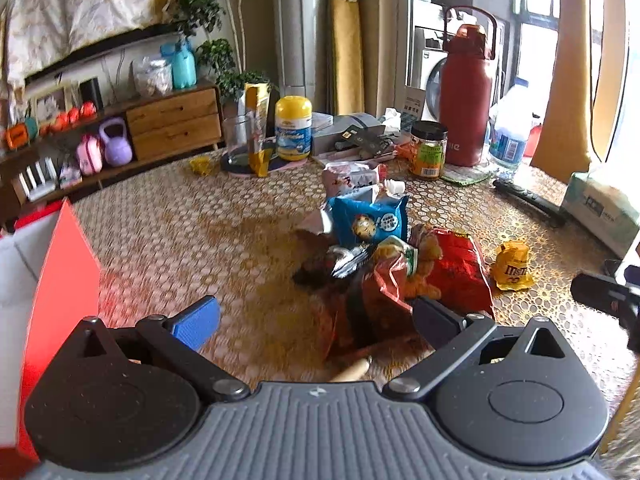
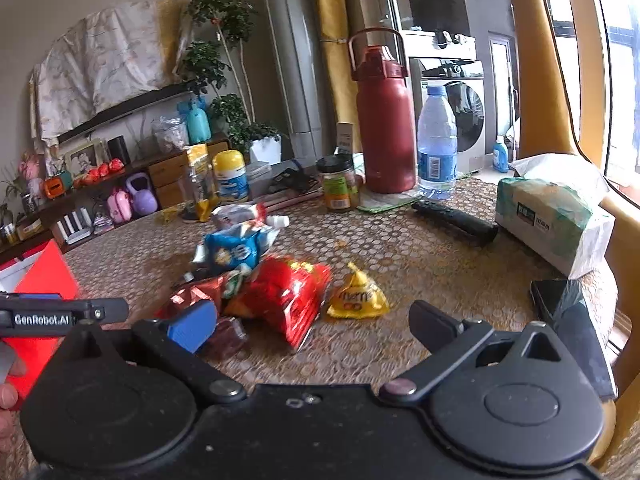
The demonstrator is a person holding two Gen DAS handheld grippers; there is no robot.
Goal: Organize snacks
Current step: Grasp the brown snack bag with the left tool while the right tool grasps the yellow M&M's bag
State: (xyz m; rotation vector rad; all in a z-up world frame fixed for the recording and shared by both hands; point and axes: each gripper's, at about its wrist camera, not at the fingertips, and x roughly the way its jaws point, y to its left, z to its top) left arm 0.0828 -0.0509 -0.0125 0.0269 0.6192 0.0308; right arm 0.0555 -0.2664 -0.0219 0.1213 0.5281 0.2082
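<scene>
A heap of snack packets lies mid-table: a blue packet (image 1: 370,222) (image 2: 236,250), a big red bag (image 1: 460,270) (image 2: 286,296), a crumpled red-foil packet (image 1: 374,292) (image 2: 196,294), a dark red packet (image 2: 226,336), a white-pink packet (image 1: 350,176) (image 2: 238,214). A yellow M&M's pouch (image 1: 512,266) (image 2: 358,294) lies apart to the right. My left gripper (image 1: 316,320) is open, its fingers straddling the near edge of the heap, nothing held. My right gripper (image 2: 312,326) is open too, just short of the red bag. A red box (image 1: 60,280) (image 2: 44,280) stands at the left.
Along the far side stand a red flask (image 1: 466,92) (image 2: 384,120), a water bottle (image 2: 436,140), a dark-lidded jar (image 1: 428,148) (image 2: 340,182), a yellow-capped bottle (image 1: 294,128) and a glass (image 1: 240,136). A black remote (image 2: 454,222) and tissue pack (image 2: 554,216) lie right.
</scene>
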